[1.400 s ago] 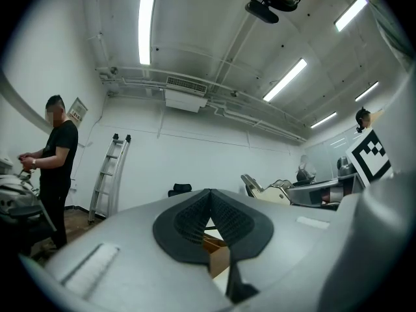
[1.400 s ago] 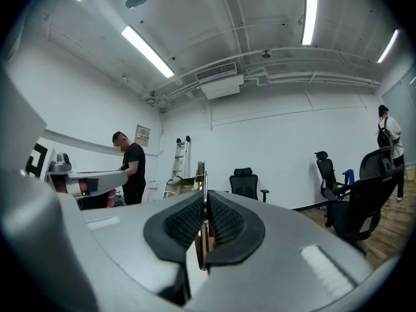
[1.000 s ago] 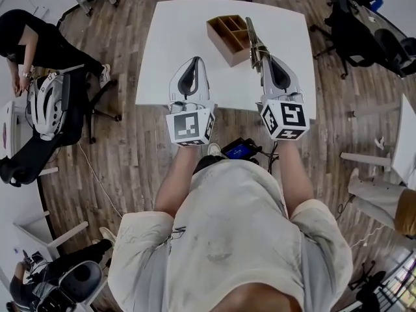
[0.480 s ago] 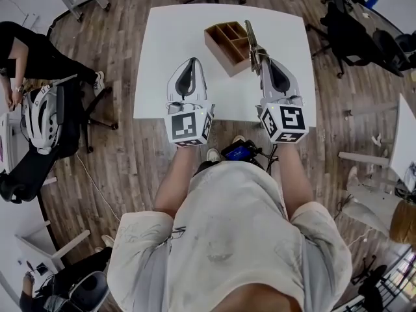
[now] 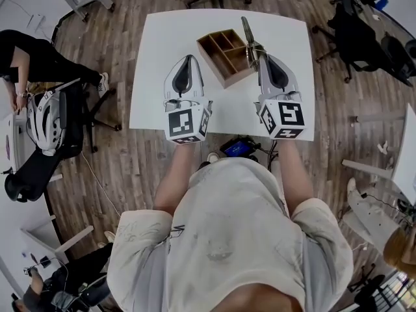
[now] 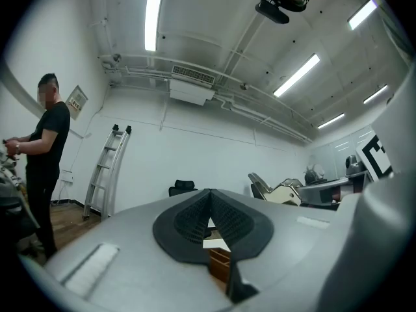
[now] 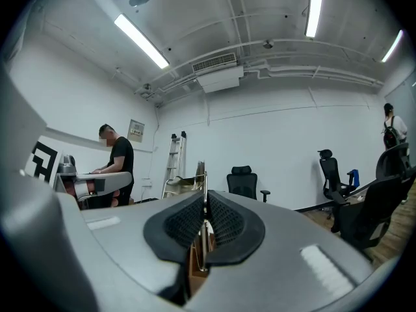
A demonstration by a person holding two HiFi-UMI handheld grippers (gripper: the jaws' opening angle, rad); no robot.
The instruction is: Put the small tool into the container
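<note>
Jaws of the right gripper (image 5: 260, 56) were clamped on the small tool (image 5: 249, 32), a thin metal piece that stuck out past their tips toward the far side of the white tabletop (image 5: 162, 51). From the head view, the tool ran along the right rim of the wooden container (image 5: 221, 54) and overlapped that edge. Whether it touched the wood could not be told. The container, divided into several compartments, sat on the tabletop between the 2 grippers and slightly beyond them. The left gripper (image 5: 188, 60) was over the tabletop just left of the container.

From the left gripper view, the left gripper (image 6: 209, 197) had its 2 ribbed jaws together at the tips with nothing between them. Below them, part of the container (image 6: 219, 263) and a sliver of tabletop (image 6: 216, 242) showed. A person in black (image 6: 45, 148) stood at the left near a ladder (image 6: 107, 168).

From the right gripper view, the right gripper (image 7: 204, 207) pressed both jaws on the tool (image 7: 202, 181), whose thin edge rose past their tips. The container (image 7: 195, 272) showed beneath.
</note>
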